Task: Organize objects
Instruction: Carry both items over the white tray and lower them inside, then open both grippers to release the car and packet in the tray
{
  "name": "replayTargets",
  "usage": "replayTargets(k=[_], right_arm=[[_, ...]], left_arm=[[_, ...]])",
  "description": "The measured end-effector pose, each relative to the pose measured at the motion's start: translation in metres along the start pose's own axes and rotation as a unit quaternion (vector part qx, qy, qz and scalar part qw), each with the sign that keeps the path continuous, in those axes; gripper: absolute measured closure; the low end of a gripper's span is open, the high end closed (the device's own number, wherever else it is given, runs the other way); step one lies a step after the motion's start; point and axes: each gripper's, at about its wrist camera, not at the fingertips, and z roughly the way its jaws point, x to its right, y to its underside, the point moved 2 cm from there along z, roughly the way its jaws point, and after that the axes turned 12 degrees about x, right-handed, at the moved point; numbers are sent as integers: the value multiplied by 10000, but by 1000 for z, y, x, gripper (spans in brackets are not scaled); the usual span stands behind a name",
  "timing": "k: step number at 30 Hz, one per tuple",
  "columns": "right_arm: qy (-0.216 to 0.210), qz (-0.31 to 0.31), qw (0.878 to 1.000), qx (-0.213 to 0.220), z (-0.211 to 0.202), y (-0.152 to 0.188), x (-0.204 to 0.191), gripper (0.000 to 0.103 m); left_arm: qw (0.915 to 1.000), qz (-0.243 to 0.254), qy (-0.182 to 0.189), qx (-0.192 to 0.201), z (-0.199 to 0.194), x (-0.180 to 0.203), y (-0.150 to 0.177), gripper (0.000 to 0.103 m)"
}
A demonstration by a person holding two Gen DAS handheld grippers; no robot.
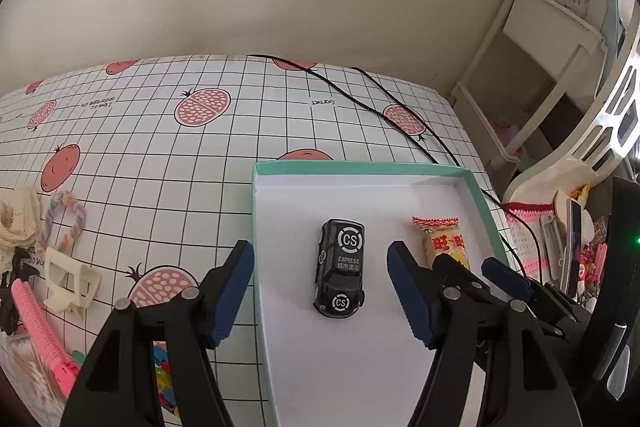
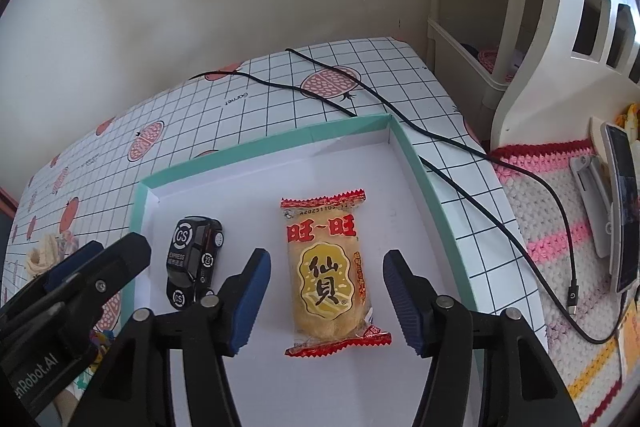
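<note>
Both claws hang spread and empty over the teal-rimmed box (image 1: pixel 256 211) on the counter (image 1: pixel 160 147).

Left claw (image 1: pixel 320 291): the toy car (image 1: pixel 341 269) lies dead ahead between its fingers, on the box floor. The car's long axis runs along the claw's line of sight, so the fingers already flank its sides. Looks released rather than about to be picked, but that's a guess.

Right claw (image 2: pixel 326 297): the rice cracker packet (image 2: pixel 330 275) sits flat between its fingers, long axis also pointing away from the camera. The car (image 2: pixel 194 259) is just left of it, apart, not touching.

Both items are already in the box. What's left is out on the counter to the left: white hair clip (image 1: pixel 70 283), pink comb-like thing (image 1: pixel 42 331), braided rope toy (image 1: pixel 66 219), cream knitted bundle (image 1: pixel 18 223), and some coloured bits near the bottom edge, too hidden behind the claw to identify.

All of that lies on the left claw's side, so left is nearer. Its way out crosses the box's left wall, so lift first. The black cable (image 2: pixel 440 139) drapes over the far right corner, clear of that route.
</note>
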Motion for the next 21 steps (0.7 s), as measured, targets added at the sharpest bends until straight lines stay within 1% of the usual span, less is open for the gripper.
replayTargets(k=[4, 6, 7, 8, 10, 13, 15, 17, 21], right_arm=[[0, 18, 10000, 2, -1, 0, 0, 32], [13, -7, 10000, 3, -2, 1, -1, 28], [17, -8, 10000, 5, -2, 1, -1, 24], [19, -1, 10000, 5, -3, 1, -1, 20], [2, 22, 10000, 2, -4, 2, -1, 16], [-16, -8, 10000, 16, -7, 2, -5, 10], [12, -43, 10000, 35, -9, 3, -7, 4], [25, -43, 10000, 44, -11, 3, -9, 2], [48, -9, 10000, 52, -16, 2, -11, 1]], left_arm=[[10000, -40, -51, 10, 0, -6, -1, 25], [10000, -42, -84, 27, -2, -9, -2, 20], [9999, -40, -99, 28, -2, -11, -2, 15], [9999, -47, -112, 28, -3, -12, -3, 12], [9999, -54, -151, 12, -4, -15, -3, 11], [9998, -75, -206, 10, -6, -19, -3, 5], [9996, -64, -257, 14, -8, -21, -3, 4], [9996, -82, -275, 12, -10, -24, -3, 2], [9994, -100, -316, 58, -18, -31, -5, 0]])
